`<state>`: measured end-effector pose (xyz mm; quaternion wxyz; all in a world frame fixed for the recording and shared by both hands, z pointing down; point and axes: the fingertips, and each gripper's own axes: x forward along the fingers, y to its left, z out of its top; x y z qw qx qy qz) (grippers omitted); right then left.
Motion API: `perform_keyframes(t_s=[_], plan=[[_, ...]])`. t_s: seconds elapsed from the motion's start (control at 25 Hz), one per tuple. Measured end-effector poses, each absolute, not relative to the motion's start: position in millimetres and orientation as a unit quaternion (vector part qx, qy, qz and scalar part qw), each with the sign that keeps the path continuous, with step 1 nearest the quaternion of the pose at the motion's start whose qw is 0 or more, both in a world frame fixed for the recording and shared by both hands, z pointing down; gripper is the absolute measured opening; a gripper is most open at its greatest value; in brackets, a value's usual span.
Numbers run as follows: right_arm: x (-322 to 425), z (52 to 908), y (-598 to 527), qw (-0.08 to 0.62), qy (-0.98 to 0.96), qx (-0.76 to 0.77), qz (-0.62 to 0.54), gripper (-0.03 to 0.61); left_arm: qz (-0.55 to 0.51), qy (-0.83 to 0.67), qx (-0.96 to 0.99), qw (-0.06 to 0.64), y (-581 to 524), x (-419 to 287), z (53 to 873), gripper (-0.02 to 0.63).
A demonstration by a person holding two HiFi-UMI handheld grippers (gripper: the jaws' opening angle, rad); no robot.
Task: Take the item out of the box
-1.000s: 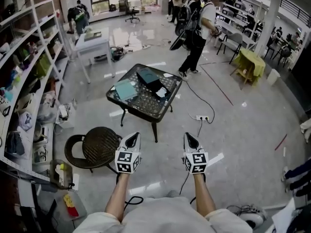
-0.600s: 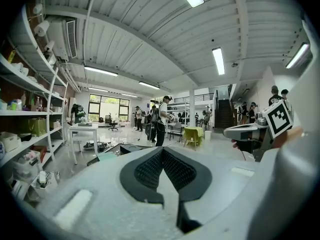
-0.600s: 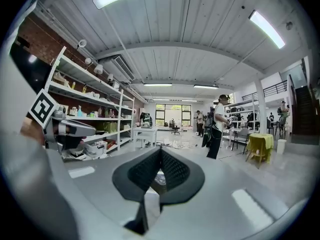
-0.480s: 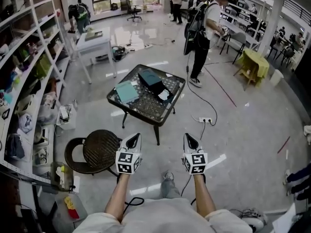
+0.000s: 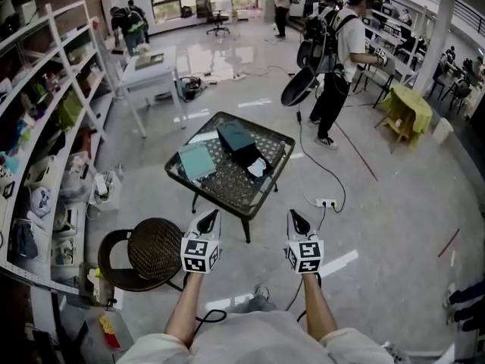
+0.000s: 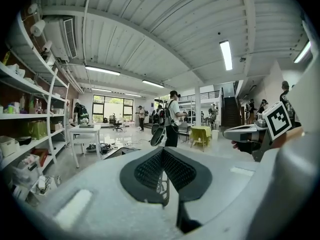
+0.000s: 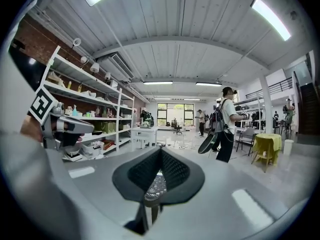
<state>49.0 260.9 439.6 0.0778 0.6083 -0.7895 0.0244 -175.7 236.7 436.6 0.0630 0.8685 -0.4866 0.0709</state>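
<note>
A black mesh table [image 5: 217, 188] stands on the floor ahead of me. On it lies a dark open box [image 5: 241, 142] with a teal inside, a flat teal lid [image 5: 196, 159] to its left and a small white item [image 5: 258, 167] by its near corner. What the box holds is too small to tell. My left gripper [image 5: 208, 219] and right gripper [image 5: 295, 219] are held side by side in the air, short of the table, both shut and empty. The left gripper [image 6: 163, 151] and right gripper [image 7: 160, 150] show their pads meeting at the tips.
A round dark wicker chair [image 5: 150, 247] sits left of my left gripper. Shelving [image 5: 45, 127] lines the left wall. A power strip [image 5: 326, 202] and cable lie on the floor right of the table. A person with a backpack [image 5: 342, 59] stands beyond, near a yellow-covered table [image 5: 405, 106].
I have walked forward with both grippers, so the table and chair are nearer. The person with the backpack has shifted to the right. Both grippers stay shut.
</note>
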Motion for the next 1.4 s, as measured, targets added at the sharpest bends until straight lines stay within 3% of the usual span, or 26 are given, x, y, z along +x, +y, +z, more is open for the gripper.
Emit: perform_keyframes(t_s=[0.6,1.4], plan=[[130,446,137,0.073,-0.798,0.598,0.032,0.000,0.081,-0.507,0.855,0.067,119,-99,439,0.006],[168,464,32,0.084,-0.779,0.620,0.043,0.000,0.089,-0.472,0.874,0.073,-4,-56,459,0.006]])
